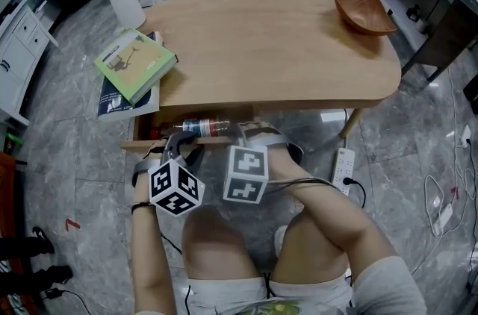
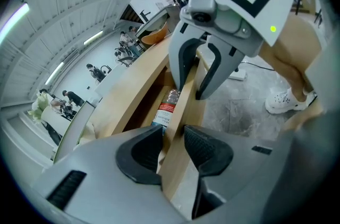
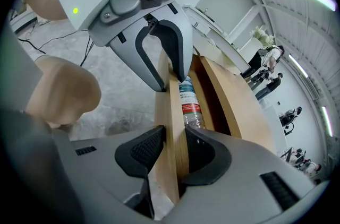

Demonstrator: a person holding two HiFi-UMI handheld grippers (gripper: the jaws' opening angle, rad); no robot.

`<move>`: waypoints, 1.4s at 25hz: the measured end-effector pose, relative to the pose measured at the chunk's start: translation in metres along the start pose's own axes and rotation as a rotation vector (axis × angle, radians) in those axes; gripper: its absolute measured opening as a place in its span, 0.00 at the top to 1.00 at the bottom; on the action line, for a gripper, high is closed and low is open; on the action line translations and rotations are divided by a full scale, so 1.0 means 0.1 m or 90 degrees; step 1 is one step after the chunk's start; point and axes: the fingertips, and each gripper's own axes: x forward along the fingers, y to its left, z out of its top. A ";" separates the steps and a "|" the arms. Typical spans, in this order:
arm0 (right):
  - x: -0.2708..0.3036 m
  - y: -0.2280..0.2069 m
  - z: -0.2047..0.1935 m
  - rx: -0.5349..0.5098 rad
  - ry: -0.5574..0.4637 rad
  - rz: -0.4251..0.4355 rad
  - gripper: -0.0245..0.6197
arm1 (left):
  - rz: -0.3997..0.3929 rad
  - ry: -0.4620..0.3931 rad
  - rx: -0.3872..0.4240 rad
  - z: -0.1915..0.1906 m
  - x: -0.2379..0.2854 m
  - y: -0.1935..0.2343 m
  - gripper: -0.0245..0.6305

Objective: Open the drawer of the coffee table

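Both pairs of jaws are clamped on the same board. The left gripper [image 2: 172,146] has its pads on either face of the drawer front [image 2: 183,106], and the right gripper [image 3: 172,151] pinches it the same way, just beside the left one. No handle shows in either gripper view, so gripping the top edge of the panel looks like the way to get a pull on it. Two grips side by side should also keep it from skewing.

The drawer [image 1: 138,145] hangs under the near edge of the coffee table [image 1: 276,52], towards its left corner. It already stands out a little from beneath the top — enough to show a plastic bottle [image 1: 205,128] lying along it, just behind the front. I judge the opening to be begun but not finished. A straight, level pull towards the person's knees seems what is called for — anything jerky might roll the bottle.
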 end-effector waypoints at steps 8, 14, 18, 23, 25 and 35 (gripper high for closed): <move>-0.01 0.01 0.00 0.002 0.001 -0.003 0.76 | 0.005 0.009 0.005 0.00 -0.01 -0.01 0.76; -0.03 0.05 0.00 -0.005 0.003 0.002 0.76 | 0.007 0.016 0.015 -0.01 -0.03 -0.05 0.76; -0.04 0.08 0.01 -0.005 0.003 0.005 0.76 | 0.004 0.016 0.011 -0.02 -0.05 -0.07 0.76; -0.05 0.11 0.01 -0.007 0.006 0.009 0.76 | 0.008 0.011 0.009 -0.03 -0.07 -0.10 0.76; -0.04 0.11 0.01 -0.007 0.007 0.008 0.76 | 0.010 0.011 0.009 -0.03 -0.06 -0.10 0.76; -0.05 0.12 0.01 -0.006 0.009 0.012 0.77 | 0.014 0.010 -0.001 -0.03 -0.07 -0.11 0.76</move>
